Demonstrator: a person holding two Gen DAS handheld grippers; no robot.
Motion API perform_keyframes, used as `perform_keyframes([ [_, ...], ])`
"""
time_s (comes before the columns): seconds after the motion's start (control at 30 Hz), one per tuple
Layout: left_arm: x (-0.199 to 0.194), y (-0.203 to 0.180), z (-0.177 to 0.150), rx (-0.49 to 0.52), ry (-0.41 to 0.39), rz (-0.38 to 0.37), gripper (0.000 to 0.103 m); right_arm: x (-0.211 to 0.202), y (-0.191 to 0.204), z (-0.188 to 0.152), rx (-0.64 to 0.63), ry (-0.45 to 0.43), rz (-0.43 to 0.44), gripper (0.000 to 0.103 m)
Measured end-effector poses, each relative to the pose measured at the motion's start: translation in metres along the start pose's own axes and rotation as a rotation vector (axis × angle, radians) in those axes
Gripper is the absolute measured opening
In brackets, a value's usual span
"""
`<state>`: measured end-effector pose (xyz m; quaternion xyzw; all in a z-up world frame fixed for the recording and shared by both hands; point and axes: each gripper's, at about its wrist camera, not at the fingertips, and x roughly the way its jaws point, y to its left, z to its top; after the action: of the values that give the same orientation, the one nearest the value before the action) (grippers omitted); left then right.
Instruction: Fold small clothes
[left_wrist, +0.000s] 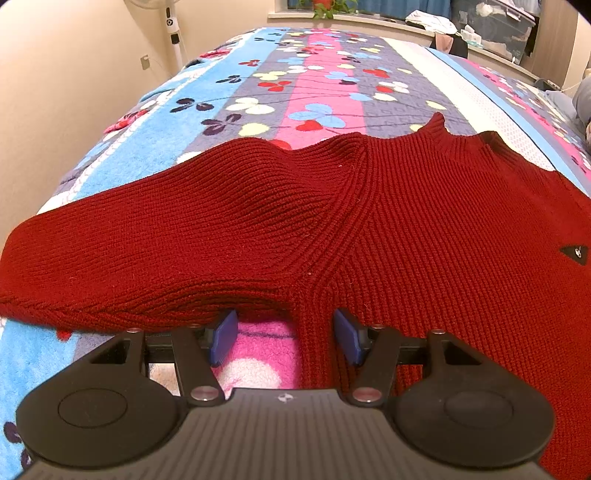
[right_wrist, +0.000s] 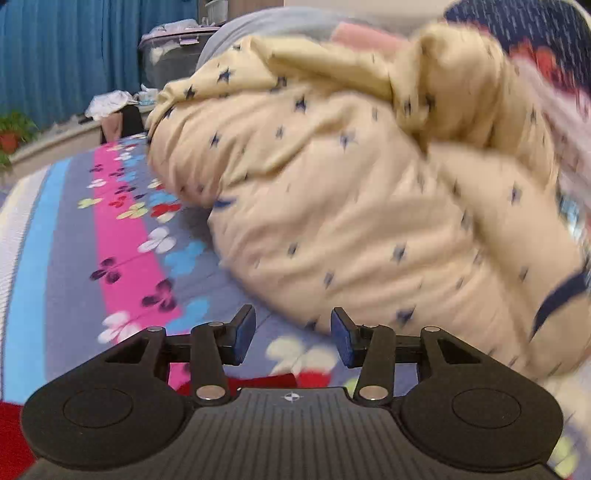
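A dark red knitted sweater (left_wrist: 332, 221) lies spread flat on the flowered bed cover (left_wrist: 303, 74), collar toward the far side, one sleeve stretching left. My left gripper (left_wrist: 284, 338) is open, its blue pads at the underarm seam where sleeve meets body, one on each side of the seam. My right gripper (right_wrist: 291, 339) is open and empty, low over the bed cover (right_wrist: 110, 240). A corner of the red sweater (right_wrist: 14, 435) shows at the lower left of the right wrist view.
A crumpled cream garment with dark stars (right_wrist: 369, 184) is heaped on the bed just ahead and right of my right gripper. A fan stand (left_wrist: 173, 33) and wall are at the far left. A window ledge with a plant (left_wrist: 325, 11) and clutter runs behind the bed.
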<state>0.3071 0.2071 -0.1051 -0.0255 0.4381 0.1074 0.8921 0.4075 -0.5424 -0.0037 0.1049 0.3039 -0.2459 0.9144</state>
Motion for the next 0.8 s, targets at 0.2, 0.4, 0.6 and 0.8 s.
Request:
perform_keyframes([
  [0.2, 0.0, -0.001, -0.001, 0.007, -0.003, 0.004, 0.064, 0.014, -0.024, -0.096, 0.311, 0.153, 0.071, 0.047],
  [0.4, 0.0, -0.003, -0.002, 0.017, -0.009, 0.01, 0.065, 0.034, -0.015, -0.126, 0.485, 0.158, 0.16, 0.059],
  [0.6, 0.001, -0.004, -0.001, 0.021, -0.013, 0.012, 0.065, 0.055, -0.019, -0.112, 0.606, 0.173, 0.268, 0.022],
  [0.8, 0.001, -0.004, -0.001, 0.022, -0.014, 0.011, 0.066, 0.053, -0.018, -0.115, 0.713, 0.187, 0.306, 0.048],
])
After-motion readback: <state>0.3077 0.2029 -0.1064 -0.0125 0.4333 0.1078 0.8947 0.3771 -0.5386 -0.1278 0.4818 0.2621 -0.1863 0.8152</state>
